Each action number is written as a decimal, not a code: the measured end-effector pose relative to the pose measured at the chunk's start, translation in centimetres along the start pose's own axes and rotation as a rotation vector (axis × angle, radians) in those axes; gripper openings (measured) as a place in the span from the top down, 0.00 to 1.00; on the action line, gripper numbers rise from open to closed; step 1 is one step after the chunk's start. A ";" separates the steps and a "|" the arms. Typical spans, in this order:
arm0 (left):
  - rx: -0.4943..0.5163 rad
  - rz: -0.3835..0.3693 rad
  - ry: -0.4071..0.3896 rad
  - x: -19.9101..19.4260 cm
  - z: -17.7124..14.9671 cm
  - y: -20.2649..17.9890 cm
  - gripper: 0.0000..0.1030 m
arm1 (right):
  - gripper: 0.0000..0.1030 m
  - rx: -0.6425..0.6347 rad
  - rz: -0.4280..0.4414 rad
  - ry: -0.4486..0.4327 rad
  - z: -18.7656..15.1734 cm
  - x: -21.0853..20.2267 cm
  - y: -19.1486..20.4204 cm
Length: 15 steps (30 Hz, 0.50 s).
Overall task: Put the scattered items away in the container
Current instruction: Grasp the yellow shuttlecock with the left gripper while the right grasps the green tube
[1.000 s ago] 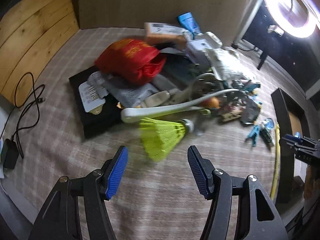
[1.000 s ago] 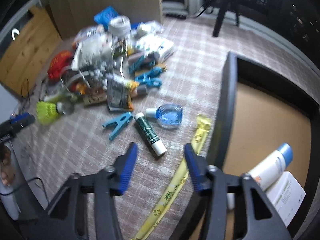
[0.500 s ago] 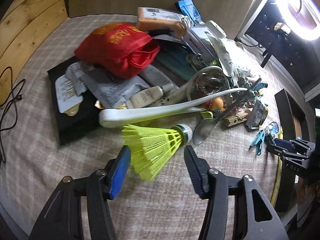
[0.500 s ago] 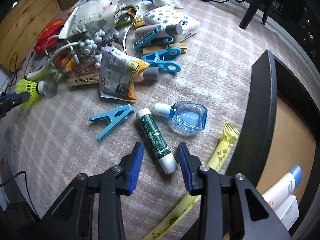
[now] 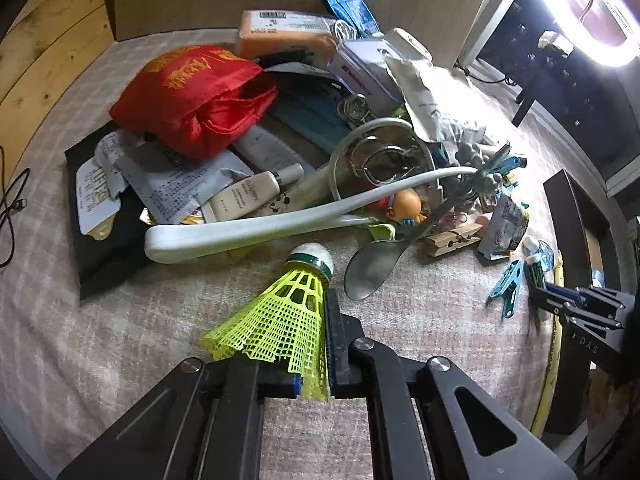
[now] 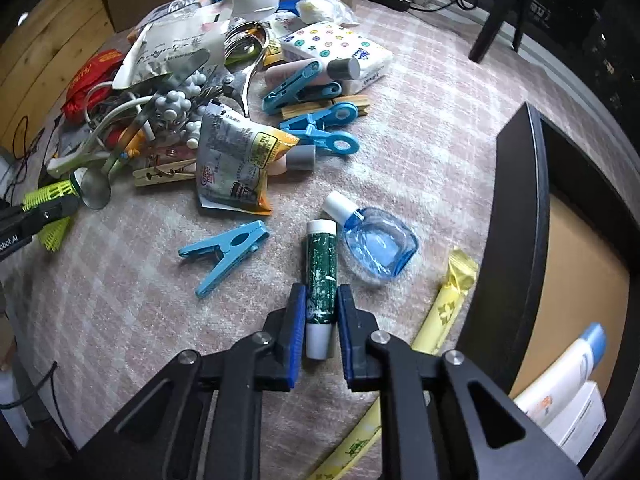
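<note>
A yellow shuttlecock (image 5: 288,320) with a white and green cork lies on the checked cloth. My left gripper (image 5: 320,312) is shut on its squashed net skirt. The right wrist view shows the same shuttlecock (image 6: 48,196) at the far left. A green tube (image 6: 321,256) with white ends lies on the cloth between the blue pads of my right gripper (image 6: 320,292). Its jaws are closing, and the pads touch both sides of the tube. The container (image 6: 516,220), a black box with a brown floor, stands to the right and holds a white and blue tube (image 6: 560,372) and a white box (image 6: 580,416).
A blue drop bottle (image 6: 380,244), a blue clothespin (image 6: 224,252) and a yellow sachet strip (image 6: 452,300) lie close around the green tube. Behind the shuttlecock is a pile with a red bag (image 5: 192,92), a white shoehorn (image 5: 280,224) and a spoon (image 5: 372,268). A cable (image 5: 12,208) trails at the left.
My left gripper came down over the shuttlecock and shut on its skirt. My right gripper sank over the green tube and its jaws narrowed onto it.
</note>
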<state>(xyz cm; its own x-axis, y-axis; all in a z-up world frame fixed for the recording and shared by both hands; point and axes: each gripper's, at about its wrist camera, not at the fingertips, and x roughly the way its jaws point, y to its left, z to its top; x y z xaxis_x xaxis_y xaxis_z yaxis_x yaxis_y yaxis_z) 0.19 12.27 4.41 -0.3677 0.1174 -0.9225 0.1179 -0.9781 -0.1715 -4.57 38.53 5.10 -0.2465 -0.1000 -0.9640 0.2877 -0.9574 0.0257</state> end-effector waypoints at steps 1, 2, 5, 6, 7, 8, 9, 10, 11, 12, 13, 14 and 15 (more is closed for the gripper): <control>-0.001 0.005 -0.006 -0.3 -0.1 0.0 0.96 | 0.85 0.008 0.011 0.000 -0.1 -0.1 -0.2; -0.001 0.008 -0.014 -0.7 -0.2 0.0 0.96 | 0.85 0.015 0.020 -0.003 -0.3 -0.3 -0.3; -0.007 0.010 -0.033 -1.8 -0.7 0.1 0.96 | 0.85 0.034 0.041 -0.018 -0.8 -1.1 -0.5; -0.013 0.011 -0.039 -2.1 -0.8 0.1 0.96 | 0.85 0.042 0.052 -0.024 -1.0 -1.5 -0.4; -0.019 0.008 -0.044 -2.4 -0.9 0.1 0.96 | 0.85 0.050 0.061 -0.031 -1.2 -1.9 -0.4; -0.025 0.003 -0.050 -2.8 -1.0 0.1 0.96 | 0.85 0.059 0.067 -0.038 -1.3 -2.2 -0.6; -0.028 -0.003 -0.057 -3.3 -1.0 -0.2 0.96 | 0.85 0.065 0.073 -0.044 -1.3 -2.5 -0.8; -0.024 -0.008 -0.067 -3.8 -1.0 -0.6 0.96 | 0.85 0.072 0.081 -0.050 -1.4 -2.8 -0.9; -0.019 -0.012 -0.075 -4.3 -1.2 -1.0 0.96 | 0.85 0.079 0.091 -0.057 -1.5 -3.2 -1.1; -0.015 -0.020 -0.080 -4.8 -1.4 -1.4 0.96 | 0.85 0.086 0.101 -0.067 -1.6 -3.8 -1.3; -0.010 -0.032 -0.086 -5.0 -1.1 -1.7 0.96 | 0.85 0.092 0.106 -0.076 -1.7 -4.3 -1.5; -0.002 -0.046 -0.090 -5.1 -0.6 -2.0 0.96 | 0.85 0.097 0.110 -0.084 -1.8 -4.7 -1.8; 0.010 -0.058 -0.094 -5.4 -0.3 -2.7 0.96 | 0.85 0.104 0.113 -0.093 -2.0 -5.2 -2.1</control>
<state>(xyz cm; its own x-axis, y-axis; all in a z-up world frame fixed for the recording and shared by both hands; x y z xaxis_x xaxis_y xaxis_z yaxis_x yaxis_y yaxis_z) 2.12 14.30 9.74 -0.4589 0.1575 -0.8744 0.0851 -0.9718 -0.2197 -2.08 41.62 9.58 -0.3037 -0.2285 -0.9250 0.2227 -0.9610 0.1642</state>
